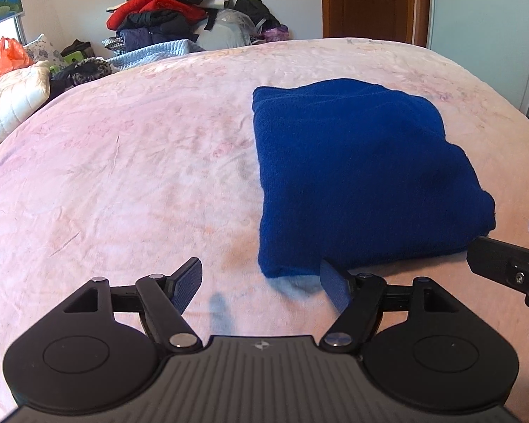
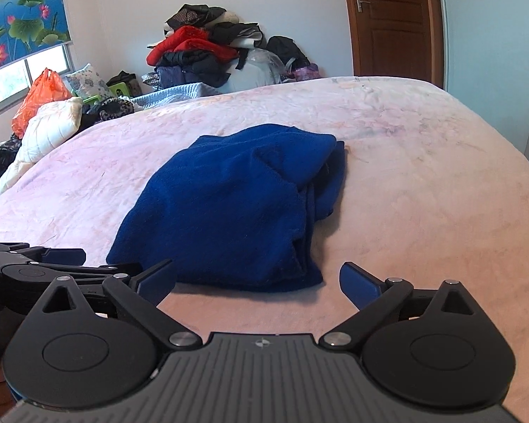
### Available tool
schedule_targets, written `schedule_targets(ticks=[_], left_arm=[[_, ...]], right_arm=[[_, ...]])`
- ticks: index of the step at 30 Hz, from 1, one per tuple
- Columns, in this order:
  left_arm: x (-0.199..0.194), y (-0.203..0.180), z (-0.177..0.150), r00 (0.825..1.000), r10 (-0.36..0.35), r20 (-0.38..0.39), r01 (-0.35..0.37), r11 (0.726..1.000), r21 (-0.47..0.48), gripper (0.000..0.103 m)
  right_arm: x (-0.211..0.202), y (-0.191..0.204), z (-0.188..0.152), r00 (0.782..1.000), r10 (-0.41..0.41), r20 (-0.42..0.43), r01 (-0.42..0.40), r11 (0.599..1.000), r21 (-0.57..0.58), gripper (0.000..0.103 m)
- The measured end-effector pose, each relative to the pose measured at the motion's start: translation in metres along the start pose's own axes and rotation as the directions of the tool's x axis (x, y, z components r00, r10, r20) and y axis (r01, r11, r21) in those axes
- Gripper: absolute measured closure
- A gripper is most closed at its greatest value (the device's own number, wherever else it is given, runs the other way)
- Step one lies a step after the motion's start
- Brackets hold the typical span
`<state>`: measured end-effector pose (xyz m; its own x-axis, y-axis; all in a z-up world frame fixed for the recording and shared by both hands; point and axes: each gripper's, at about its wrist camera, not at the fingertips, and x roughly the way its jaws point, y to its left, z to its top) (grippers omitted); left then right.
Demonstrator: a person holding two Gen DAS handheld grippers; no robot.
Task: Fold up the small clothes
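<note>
A dark blue knitted garment (image 1: 356,176) lies folded into a thick rectangle on the pink blanket (image 1: 123,176) of a bed. In the left wrist view, my left gripper (image 1: 261,268) stands open just before the garment's near left corner, and its pads touch no cloth. The right wrist view shows the same garment (image 2: 229,204) with layered edges along its right side. There my right gripper (image 2: 256,269) is open wide in front of the near edge, with nothing gripped. Each gripper shows in the other's view: the right gripper (image 1: 511,268) and the left gripper (image 2: 35,264).
A heap of clothes (image 2: 201,56) is stacked against the far wall. An orange plastic bag (image 2: 38,98) and a white quilted pillow (image 2: 49,130) lie at the bed's far left. A wooden door (image 2: 391,21) and a sliding panel (image 2: 490,53) stand at the right.
</note>
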<state>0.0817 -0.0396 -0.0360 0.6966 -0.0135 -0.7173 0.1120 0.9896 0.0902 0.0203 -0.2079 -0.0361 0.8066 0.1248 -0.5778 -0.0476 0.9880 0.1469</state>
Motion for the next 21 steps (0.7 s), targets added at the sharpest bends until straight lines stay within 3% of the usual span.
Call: schedule_targets(ticks=[11,16,21], left_arm=[[0.001,0.015,-0.018,0.999,0.03,-0.025,-0.031,0.998,-0.061,0.029],[-0.003,0.021,-0.026,1.0,0.021,-0.002,-0.021,0.996,-0.088,0.029],[-0.004,0.02,-0.028,0.999,0.038,-0.013,-0.039,0.996,-0.083,0.022]], right_arm=[[-0.001,0.018,-0.012,0.999,-0.038,-0.039,0.036,0.998,-0.05,0.001],[-0.001,0.021,-0.016,0.998,-0.044,-0.051,0.043,0.999,-0.033,0.001],[0.001,0.02,-0.017,0.995,-0.059,-0.074,0.058,0.998,-0.017,0.001]])
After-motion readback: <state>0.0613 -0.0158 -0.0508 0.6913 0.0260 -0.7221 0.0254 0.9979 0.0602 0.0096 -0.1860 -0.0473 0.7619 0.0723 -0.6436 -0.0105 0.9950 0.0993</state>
